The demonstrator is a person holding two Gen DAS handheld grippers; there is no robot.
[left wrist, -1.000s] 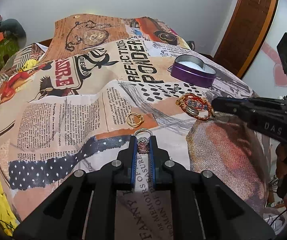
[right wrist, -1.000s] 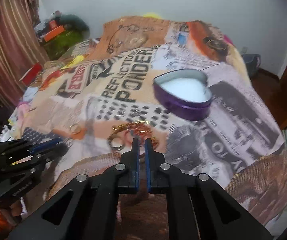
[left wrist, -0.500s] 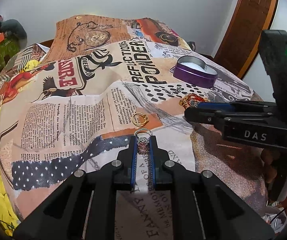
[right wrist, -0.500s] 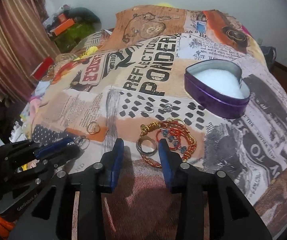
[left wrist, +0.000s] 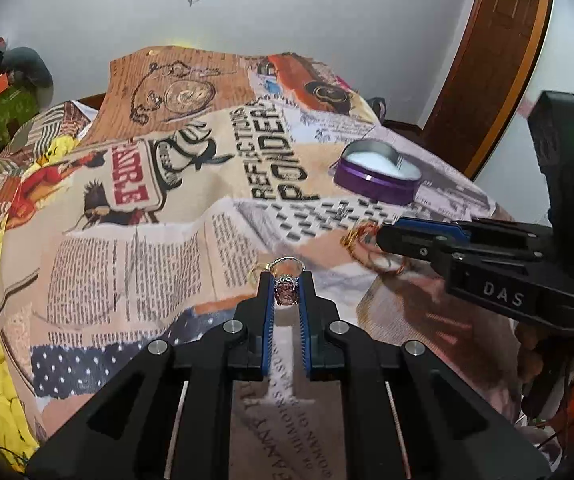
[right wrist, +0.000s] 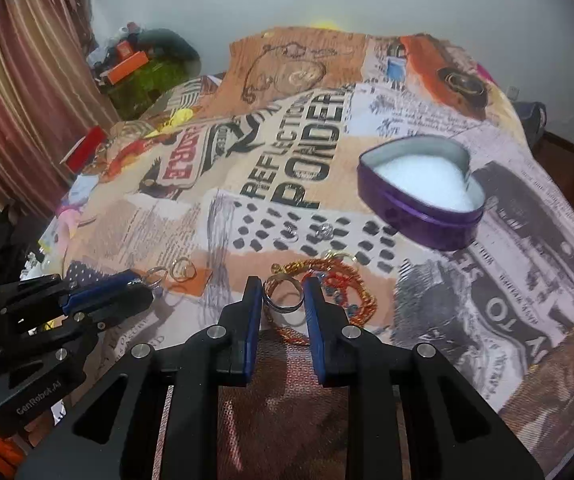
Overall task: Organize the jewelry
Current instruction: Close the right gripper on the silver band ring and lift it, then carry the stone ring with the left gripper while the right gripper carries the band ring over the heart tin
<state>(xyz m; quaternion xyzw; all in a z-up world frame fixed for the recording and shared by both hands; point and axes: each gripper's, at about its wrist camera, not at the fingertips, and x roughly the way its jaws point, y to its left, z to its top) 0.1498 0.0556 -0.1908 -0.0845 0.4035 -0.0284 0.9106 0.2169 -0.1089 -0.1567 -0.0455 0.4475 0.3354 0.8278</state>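
I take the heart-shaped tin (right wrist: 423, 196) as my landmark: purple metal walls, a bare silvery inner rim and a white fluffy pad filling its floor. It sits lidless on the bed (right wrist: 527, 280), whose cover is a soft printed fabric of newspaper columns, bold lettering and a pocket-watch drawing, lying in low folds.

My left tool (left wrist: 286, 280) points steeply down at the cover, well to the near left of the tin. Its blue ribbed pads are clenched on a silver ring with a pink oval stone (left wrist: 285, 291); the stone sits between the pads and the thin band arcs out past the tips. A plain gold ring (left wrist: 255, 272) lies on the fabric just beside that band, partly hidden behind my left finger.

My right tool (right wrist: 283, 290) also tilts steeply down, on the near side of the tin. A wide two-tone band ring (right wrist: 283, 296), smooth metal with a copper-coloured upper edge and a silver lower one, stands between its blue pads; the jaws are closing, and both pads look to be at the ring's sides, though I cannot tell how firmly they press. Touching that ring, toward the tin, lies a tangle of gold chain and red cord bracelets (right wrist: 343, 284). Two small sparkly studs (right wrist: 323, 232) rest on the black-dotted print between the tangle and the tin.
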